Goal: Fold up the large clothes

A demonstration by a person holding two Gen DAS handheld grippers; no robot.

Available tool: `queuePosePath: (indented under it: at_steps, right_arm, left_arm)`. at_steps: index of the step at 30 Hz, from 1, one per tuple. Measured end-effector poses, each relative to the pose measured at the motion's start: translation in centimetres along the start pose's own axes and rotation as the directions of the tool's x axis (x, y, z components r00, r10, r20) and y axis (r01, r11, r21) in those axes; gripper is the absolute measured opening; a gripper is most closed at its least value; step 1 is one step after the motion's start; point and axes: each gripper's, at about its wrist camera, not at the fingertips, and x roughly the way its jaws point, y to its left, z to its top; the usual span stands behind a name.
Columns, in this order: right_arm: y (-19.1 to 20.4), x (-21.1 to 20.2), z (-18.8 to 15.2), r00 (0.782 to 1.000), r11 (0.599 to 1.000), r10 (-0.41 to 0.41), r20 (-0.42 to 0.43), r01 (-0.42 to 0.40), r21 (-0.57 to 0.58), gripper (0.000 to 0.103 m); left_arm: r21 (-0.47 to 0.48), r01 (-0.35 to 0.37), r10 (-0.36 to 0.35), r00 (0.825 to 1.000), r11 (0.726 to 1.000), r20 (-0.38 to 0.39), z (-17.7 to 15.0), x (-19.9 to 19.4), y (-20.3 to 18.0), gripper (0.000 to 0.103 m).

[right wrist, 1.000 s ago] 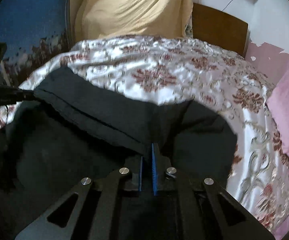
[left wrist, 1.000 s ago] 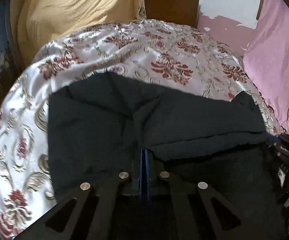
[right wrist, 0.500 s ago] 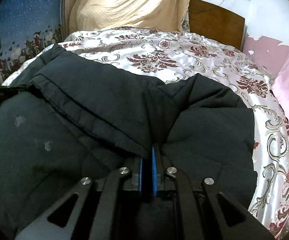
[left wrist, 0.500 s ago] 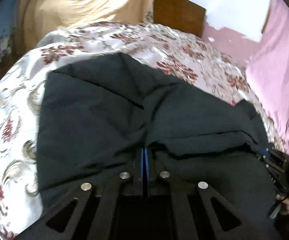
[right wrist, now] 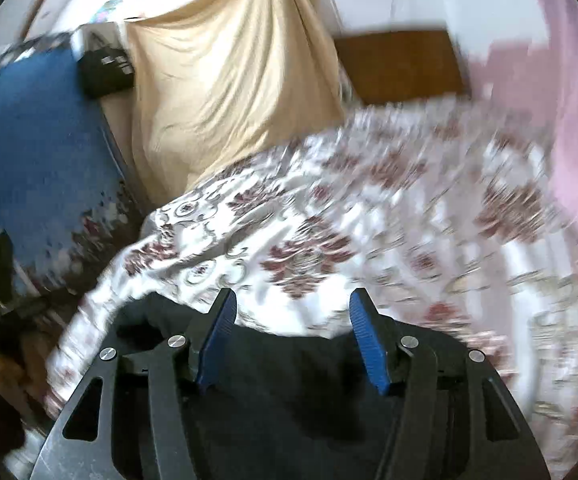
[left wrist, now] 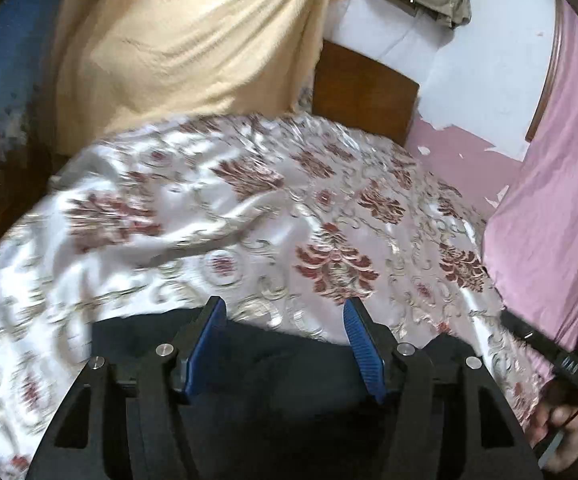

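A bed under a shiny floral bedspread (left wrist: 281, 216) fills the room. Behind it stands a brown wooden headboard (left wrist: 365, 92); left of that hangs a cream cloth (left wrist: 193, 44), right a pink curtain (left wrist: 561, 184). The wall above the headboard shows peeling paint.

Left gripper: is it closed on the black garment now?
No, the left gripper stands wide open, with the black garment lying free below its blue pads.

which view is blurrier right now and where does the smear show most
Right wrist view: heavy motion smear across the floral bedspread and pink curtain; the right gripper stays sharp. Left wrist view: milder blur, mostly on the bedspread's left side; the left gripper is crisp. Both show fisheye bending.
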Motion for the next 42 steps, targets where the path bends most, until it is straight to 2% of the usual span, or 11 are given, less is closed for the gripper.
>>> queuePosePath:
  at_steps: [4,7,10,15,20,23,30,36,39,41,42]
  right_arm:
    - [1.7,4.7,-2.8,0.986,0.996,0.044,-0.162,-0.057,-0.071,0.039]
    - [2.1,4.4,-6.5,0.977,0.988,0.056,-0.206,-0.084,-0.128,0.039]
    - [2.5,3.4,-9.1,0.972,0.964,0.010,-0.234,-0.071,-0.255,0.039]
    - [1.7,3.9,-8.7,0.954,0.940,-0.090,-0.287,-0.015,-0.342,0.031]
    - [2.3,8.2,-7.9,0.921,0.889,-0.217,-0.324,0.049,-0.456,0.030]
    - [2.6,10.2,-7.6,0.911,0.873,-0.250,-0.327,0.066,-0.484,0.030]
    - [1.0,10.8,-8.2,0.956,0.922,-0.178,-0.232,0.079,-0.379,0.030]
    - [1.0,10.0,-9.0,0.970,0.918,-0.176,-0.166,0.101,-0.383,0.032]
    - [1.8,8.6,-9.2,0.972,0.897,-0.202,-0.121,0.134,-0.421,0.034]
    - [2.4,7.1,-9.1,0.971,0.880,-0.223,-0.090,0.161,-0.447,0.035]
    - [2.7,6.2,-9.0,0.970,0.875,-0.235,-0.069,0.180,-0.450,0.035]
  left_arm:
    - [0.037,0.108,-0.103,0.986,0.993,-0.128,-1.6,3.3,-1.4,0.057]
    - [0.115,0.227,-0.201,0.958,0.967,-0.205,-5.4,3.1,-1.9,0.057]
    - [0.182,0.265,-0.215,0.943,0.947,-0.252,-8.1,2.5,-1.9,0.057]
    - [0.354,0.185,-0.072,0.948,0.917,-0.310,-9.5,3.6,-2.9,0.056]
    - [0.412,0.104,0.059,0.929,0.905,-0.364,-8.7,7.2,-3.7,0.057]
    - [0.399,0.096,0.071,0.921,0.912,-0.384,-8.0,9.4,-3.4,0.058]
    - [0.302,0.119,-0.013,0.944,0.946,-0.330,-8.0,10.9,-1.7,0.058]
    - [0.325,0.094,-0.023,0.976,0.941,-0.215,-9.0,8.9,-2.1,0.059]
    - [0.341,0.036,0.035,0.979,0.939,-0.201,-8.9,7.4,-2.6,0.070]
    - [0.317,-0.061,0.128,0.973,0.947,-0.193,-8.9,6.3,-2.6,0.088]
    - [0.298,-0.097,0.158,0.970,0.950,-0.187,-8.9,5.9,-2.5,0.089]
